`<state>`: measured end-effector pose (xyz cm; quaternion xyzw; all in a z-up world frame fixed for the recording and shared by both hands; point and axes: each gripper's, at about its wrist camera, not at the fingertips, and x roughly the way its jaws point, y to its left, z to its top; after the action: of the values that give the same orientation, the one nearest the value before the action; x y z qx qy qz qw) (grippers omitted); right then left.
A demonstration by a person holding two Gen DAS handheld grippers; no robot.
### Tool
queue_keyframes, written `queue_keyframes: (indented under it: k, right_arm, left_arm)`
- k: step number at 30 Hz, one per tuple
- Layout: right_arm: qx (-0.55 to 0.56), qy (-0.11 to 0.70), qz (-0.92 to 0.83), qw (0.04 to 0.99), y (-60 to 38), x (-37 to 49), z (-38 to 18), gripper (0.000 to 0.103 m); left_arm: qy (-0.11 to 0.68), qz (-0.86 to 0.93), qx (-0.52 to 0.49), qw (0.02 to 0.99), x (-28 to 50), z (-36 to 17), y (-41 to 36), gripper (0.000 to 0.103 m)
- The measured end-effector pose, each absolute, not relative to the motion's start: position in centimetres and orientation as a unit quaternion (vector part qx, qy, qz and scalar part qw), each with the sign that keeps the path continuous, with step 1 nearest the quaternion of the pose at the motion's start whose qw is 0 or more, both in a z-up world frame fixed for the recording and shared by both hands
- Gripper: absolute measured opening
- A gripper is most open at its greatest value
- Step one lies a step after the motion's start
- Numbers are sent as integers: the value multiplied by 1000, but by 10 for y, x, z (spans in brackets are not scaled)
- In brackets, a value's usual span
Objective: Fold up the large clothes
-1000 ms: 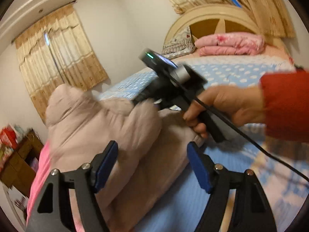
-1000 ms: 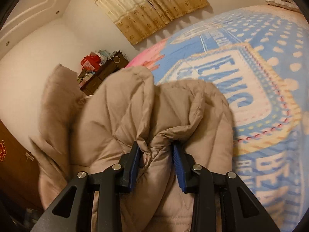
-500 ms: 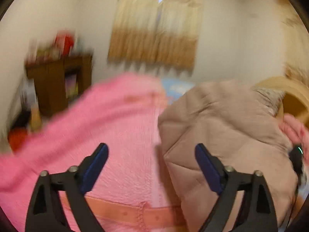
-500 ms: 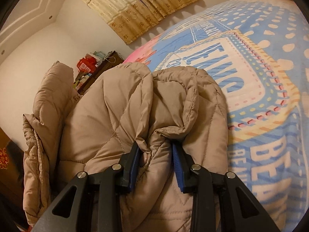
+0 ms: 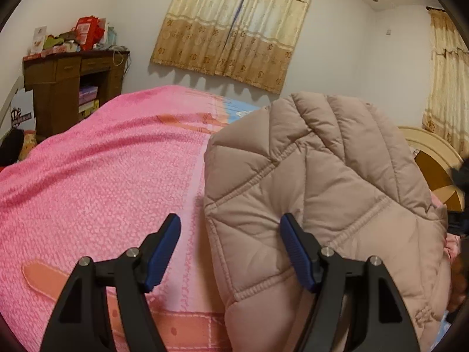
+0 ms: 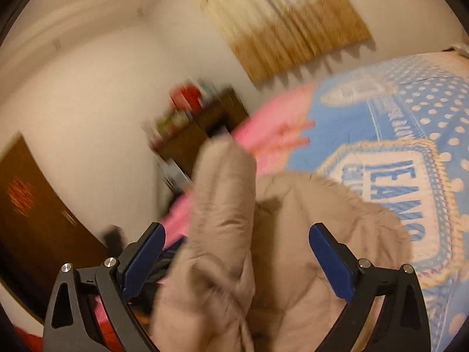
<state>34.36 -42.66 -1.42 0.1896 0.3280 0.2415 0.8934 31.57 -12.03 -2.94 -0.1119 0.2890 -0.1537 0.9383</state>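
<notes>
A beige quilted puffer jacket point(image 5: 322, 182) lies bunched on the bed; its edge reaches between my left gripper's point(image 5: 230, 249) open fingers, untouched by the pads. In the right wrist view the jacket point(image 6: 234, 249) stands up in a tall fold between the wide-open fingers of my right gripper point(image 6: 237, 261), which holds nothing. That view is motion-blurred. A dark piece of the right gripper point(image 5: 460, 199) shows at the left view's right edge.
The bed has a pink blanket point(image 5: 102, 176) and a blue dotted blanket point(image 6: 395, 146). A dark wooden cabinet point(image 5: 64, 88) with clutter on top stands by the wall. Tan curtains point(image 5: 234, 29) hang behind. A cream headboard point(image 5: 436, 158) is at the right.
My right gripper was shut on a jacket fold; it has opened wide and let go. My left gripper swung from facing the headboard to the pink blanket and jacket edge, staying open.
</notes>
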Motion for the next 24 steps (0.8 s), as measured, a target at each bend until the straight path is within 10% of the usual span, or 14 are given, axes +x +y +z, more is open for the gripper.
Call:
queue_keyframes:
  k: [1, 2, 5, 11, 24]
  right_arm:
    - [177, 348, 260, 883, -411, 352, -21, 87]
    - [163, 359, 275, 877, -399, 355, -23, 39]
    - [113, 322, 282, 897, -382, 332, -11, 20]
    - [221, 180, 285, 915, -442, 254, -9, 16]
    - [511, 192, 151, 824, -570, 227, -173, 18]
  left_arm:
    - [287, -149, -109, 940, 311, -28, -119, 72]
    - [286, -147, -101, 942, 308, -26, -122, 72]
    - [277, -148, -76, 946, 307, -20, -125, 72]
    - [216, -179, -56, 958, 284, 14, -142, 88]
    - [283, -159, 104, 940, 301, -24, -282, 103]
